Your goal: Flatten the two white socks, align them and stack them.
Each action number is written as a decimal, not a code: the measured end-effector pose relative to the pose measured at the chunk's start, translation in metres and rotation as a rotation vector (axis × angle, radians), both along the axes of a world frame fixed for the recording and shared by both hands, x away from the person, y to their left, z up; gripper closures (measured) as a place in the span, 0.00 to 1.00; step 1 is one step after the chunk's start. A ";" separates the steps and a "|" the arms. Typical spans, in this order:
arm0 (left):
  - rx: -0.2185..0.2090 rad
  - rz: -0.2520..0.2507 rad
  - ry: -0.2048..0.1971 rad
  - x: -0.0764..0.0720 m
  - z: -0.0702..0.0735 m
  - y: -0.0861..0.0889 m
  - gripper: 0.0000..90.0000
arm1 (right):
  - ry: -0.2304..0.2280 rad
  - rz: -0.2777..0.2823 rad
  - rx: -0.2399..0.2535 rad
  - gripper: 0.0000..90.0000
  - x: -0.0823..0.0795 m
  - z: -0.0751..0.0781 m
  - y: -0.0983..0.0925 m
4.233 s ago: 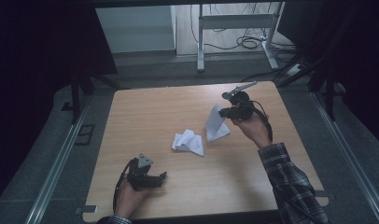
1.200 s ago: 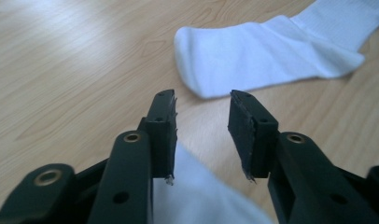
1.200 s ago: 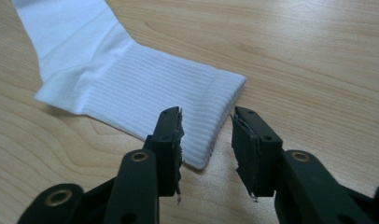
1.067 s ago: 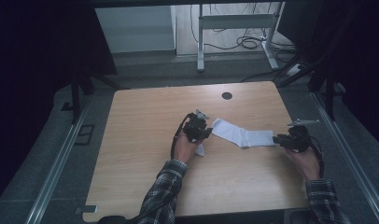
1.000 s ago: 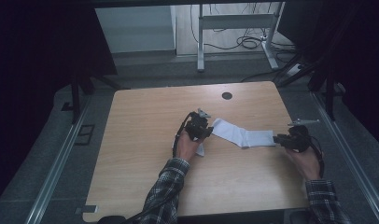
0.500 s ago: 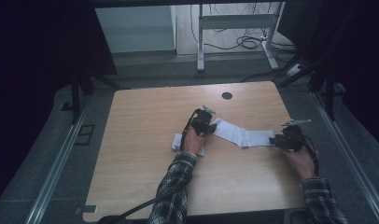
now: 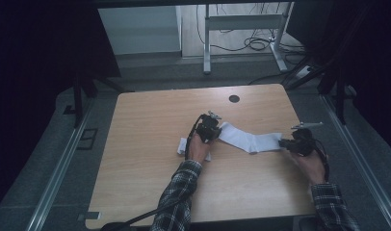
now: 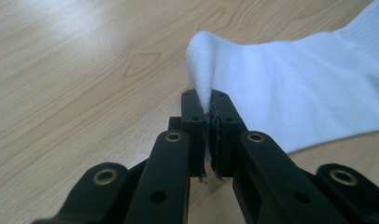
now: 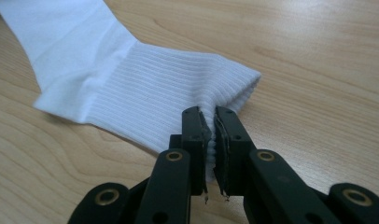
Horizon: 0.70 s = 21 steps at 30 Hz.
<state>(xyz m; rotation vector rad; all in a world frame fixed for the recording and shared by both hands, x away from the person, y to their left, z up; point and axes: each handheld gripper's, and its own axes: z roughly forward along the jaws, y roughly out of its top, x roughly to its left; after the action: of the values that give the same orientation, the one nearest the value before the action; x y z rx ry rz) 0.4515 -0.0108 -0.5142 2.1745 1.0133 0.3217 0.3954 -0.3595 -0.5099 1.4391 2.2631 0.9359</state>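
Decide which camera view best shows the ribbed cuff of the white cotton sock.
The right gripper view: the ribbed cuff sits close up, pinched in that gripper's shut jaws. The high view shows the white cotton sock small, stretched between both grippers. The left gripper view shows its smooth toe end.

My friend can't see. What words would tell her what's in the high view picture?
A person stretches a white sock over a wooden table, the left gripper pinching one end and the right gripper pinching the other. Another white sock lies crumpled by the left hand.

Wooden table (image 7: 150, 144) bears two white socks (image 7: 249, 140).
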 end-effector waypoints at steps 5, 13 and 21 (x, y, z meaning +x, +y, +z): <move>-0.018 -0.012 -0.030 -0.015 0.016 0.008 0.95 | -0.012 0.016 0.009 0.91 -0.004 0.006 0.001; -0.039 -0.008 -0.057 -0.040 0.033 0.033 0.95 | -0.041 0.066 0.033 0.92 -0.013 0.018 0.012; -0.055 0.008 -0.079 -0.071 0.047 0.068 0.95 | -0.061 0.151 0.048 0.91 -0.024 0.030 0.036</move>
<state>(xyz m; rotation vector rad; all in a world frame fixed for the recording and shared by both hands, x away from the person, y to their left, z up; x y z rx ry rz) 0.3801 0.0571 -0.4673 2.0928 0.9761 0.3764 0.3714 -0.3237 -0.4803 1.2540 2.3454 1.0714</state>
